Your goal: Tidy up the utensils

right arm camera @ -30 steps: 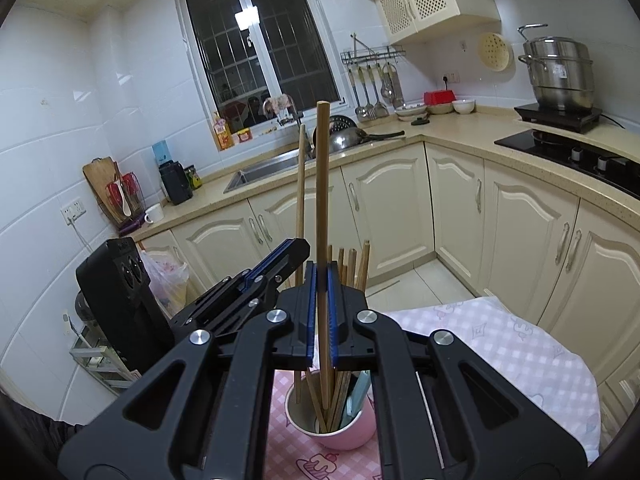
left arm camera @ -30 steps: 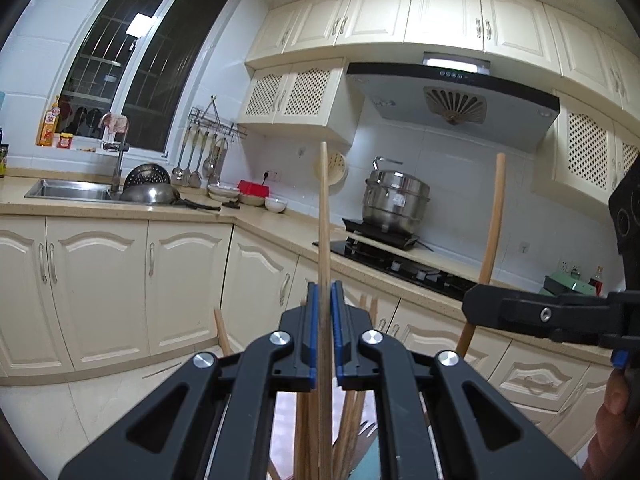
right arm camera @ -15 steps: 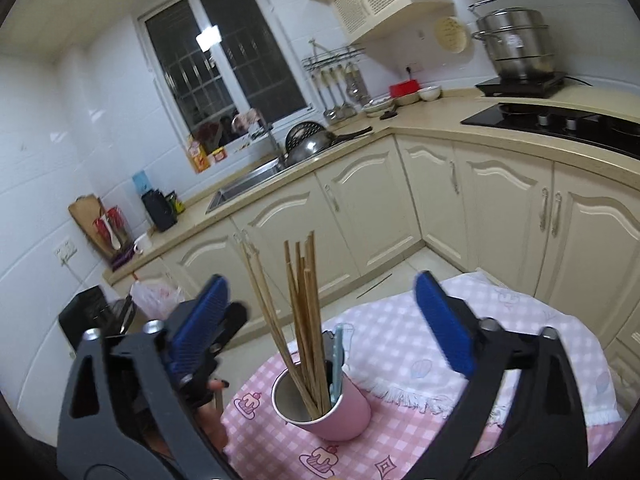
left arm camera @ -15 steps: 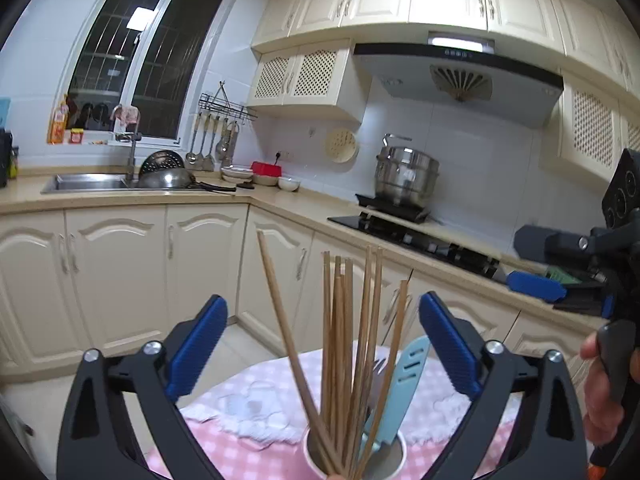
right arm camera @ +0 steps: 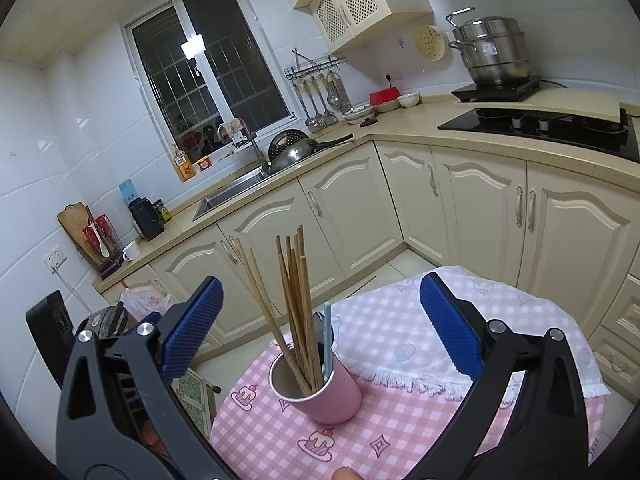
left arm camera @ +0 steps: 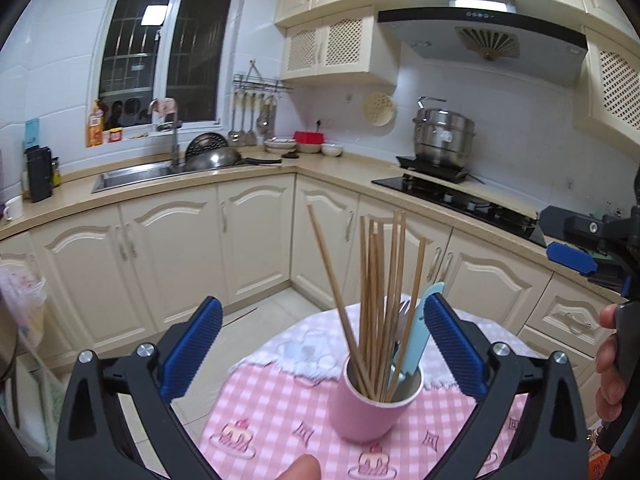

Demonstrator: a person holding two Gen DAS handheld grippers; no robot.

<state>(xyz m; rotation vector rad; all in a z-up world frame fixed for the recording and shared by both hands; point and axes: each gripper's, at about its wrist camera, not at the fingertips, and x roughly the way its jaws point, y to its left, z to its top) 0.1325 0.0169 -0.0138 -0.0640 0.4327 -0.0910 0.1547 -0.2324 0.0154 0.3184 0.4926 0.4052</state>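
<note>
A pink cup (left arm camera: 374, 408) stands on a small round table with a pink checked cloth (left arm camera: 264, 412). It holds several wooden chopsticks (left arm camera: 376, 300), a light blue utensil (left arm camera: 418, 332) and a metal fork. My left gripper (left arm camera: 322, 354) is open and empty, above and behind the cup. In the right wrist view the same cup (right arm camera: 320, 388) with its chopsticks (right arm camera: 294, 300) sits between the fingers of my right gripper (right arm camera: 320, 334), which is open and empty. The right gripper also shows at the right edge of the left wrist view (left arm camera: 576, 256).
A white fringed towel (right arm camera: 432, 340) covers the far side of the table. Cream kitchen cabinets (left arm camera: 240, 248) run behind it, with a sink (left arm camera: 140, 174), a gas hob (left arm camera: 452, 198) and a steel pot (left arm camera: 442, 132). A plastic bag (left arm camera: 20, 300) hangs at the left.
Both grippers were shut on a chopstick each one second ago. They have opened, let the chopsticks drop into the cup, and drawn back and up from it.
</note>
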